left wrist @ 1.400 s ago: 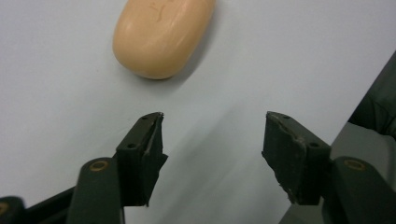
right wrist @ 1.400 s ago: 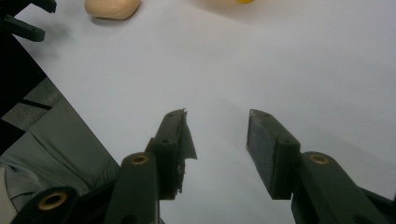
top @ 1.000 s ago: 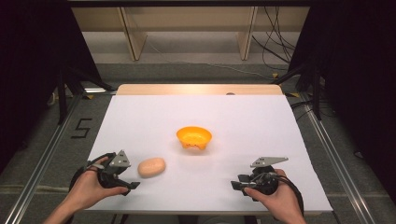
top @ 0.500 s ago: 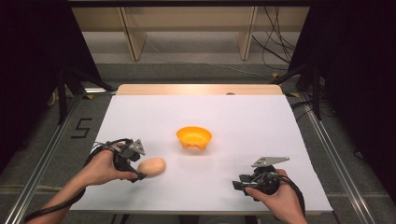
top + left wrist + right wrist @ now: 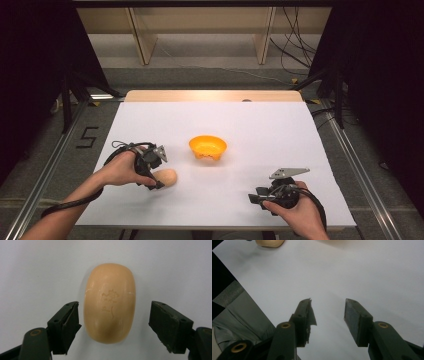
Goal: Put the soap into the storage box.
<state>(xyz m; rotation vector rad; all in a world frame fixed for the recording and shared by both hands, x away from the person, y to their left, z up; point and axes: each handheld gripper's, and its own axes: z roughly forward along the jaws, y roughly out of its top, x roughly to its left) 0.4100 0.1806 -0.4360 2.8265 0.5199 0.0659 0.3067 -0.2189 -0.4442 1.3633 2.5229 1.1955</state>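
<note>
soap bar [image 5: 109,302]: lies lengthwise between my left gripper [image 5: 113,325] jaws, touching neither
left jaws: wide open, holding nothing
my right gripper [image 5: 328,315]: jaws parted, empty

A black figure "5" [image 5: 86,136] is marked on the grey floor beside the table, out to the left of the left gripper [image 5: 156,176] and a little farther from the person.

The soap bar [image 5: 109,302] lying between the left gripper's spread jaws carries a shallow stamped emblem [image 5: 110,300] on its upper face. In the left gripper view it looks like a small pictorial mark with a stroke or two beneath, too faint to read as letters.
</note>
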